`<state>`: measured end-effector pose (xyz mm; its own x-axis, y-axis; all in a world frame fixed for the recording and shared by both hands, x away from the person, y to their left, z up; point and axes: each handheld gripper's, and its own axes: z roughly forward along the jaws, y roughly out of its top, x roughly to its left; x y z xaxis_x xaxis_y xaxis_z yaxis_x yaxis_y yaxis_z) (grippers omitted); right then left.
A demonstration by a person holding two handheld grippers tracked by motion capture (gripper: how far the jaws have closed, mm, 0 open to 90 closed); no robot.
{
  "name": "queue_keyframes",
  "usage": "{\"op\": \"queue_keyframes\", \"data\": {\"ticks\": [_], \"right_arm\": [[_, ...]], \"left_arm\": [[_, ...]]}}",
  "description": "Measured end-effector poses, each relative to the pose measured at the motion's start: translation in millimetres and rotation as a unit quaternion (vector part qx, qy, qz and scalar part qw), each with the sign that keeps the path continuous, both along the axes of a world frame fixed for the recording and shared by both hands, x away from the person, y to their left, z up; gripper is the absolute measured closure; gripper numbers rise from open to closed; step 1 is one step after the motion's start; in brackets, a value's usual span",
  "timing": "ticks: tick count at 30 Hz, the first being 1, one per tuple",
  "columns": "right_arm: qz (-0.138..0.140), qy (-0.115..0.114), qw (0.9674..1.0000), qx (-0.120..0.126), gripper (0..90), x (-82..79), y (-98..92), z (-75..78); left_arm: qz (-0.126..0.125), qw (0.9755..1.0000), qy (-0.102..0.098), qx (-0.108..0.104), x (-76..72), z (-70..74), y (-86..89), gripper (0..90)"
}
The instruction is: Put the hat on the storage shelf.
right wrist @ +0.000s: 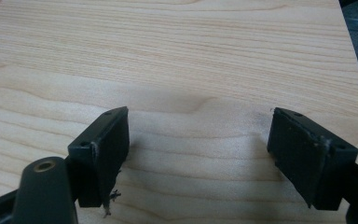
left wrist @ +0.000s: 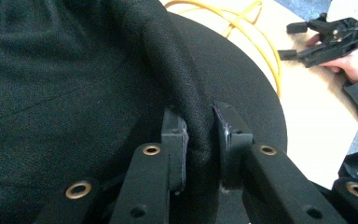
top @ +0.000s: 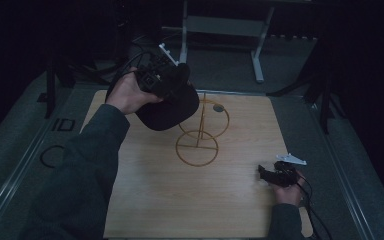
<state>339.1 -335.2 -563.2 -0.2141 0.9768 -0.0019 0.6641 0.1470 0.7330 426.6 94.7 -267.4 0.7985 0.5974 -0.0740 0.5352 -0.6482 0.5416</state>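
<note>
A black fabric hat (top: 169, 110) hangs in the air over the far left part of the wooden table (top: 150, 200), beside a yellow wire stand (top: 198, 136). My left gripper (top: 172, 82) is shut on it. In the left gripper view a fold of the hat (left wrist: 74, 84) is pinched between the two pads, at my left gripper (left wrist: 200, 144). The stand (left wrist: 256, 28) shows past the brim there. My right gripper (top: 266, 172) rests low at the table's near right, and in its own view my right gripper (right wrist: 198, 154) stands open over bare wood with nothing between its jaws.
A grey metal frame (top: 225, 27) stands on the floor beyond the table. Dark stand legs (top: 325, 95) rise to the right and left of the table. Cables (top: 315, 215) trail from the right gripper off the near right edge.
</note>
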Motion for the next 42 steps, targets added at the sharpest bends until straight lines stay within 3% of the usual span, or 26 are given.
{"op": "queue_keyframes", "data": {"ticks": [28,42], "right_arm": [[0.002,-0.001,1.0,-0.001,20.7,0.2,-0.1,-0.1],[0.002,-0.001,1.0,0.0,20.7,0.2,-0.1,-0.1]], "left_arm": [[-0.047,0.9988,-0.002,0.009,-2.7,8.5,-49.5,75.6],[-0.058,0.9983,-0.005,0.006,-4.5,9.5,-64.0,75.6]]}}
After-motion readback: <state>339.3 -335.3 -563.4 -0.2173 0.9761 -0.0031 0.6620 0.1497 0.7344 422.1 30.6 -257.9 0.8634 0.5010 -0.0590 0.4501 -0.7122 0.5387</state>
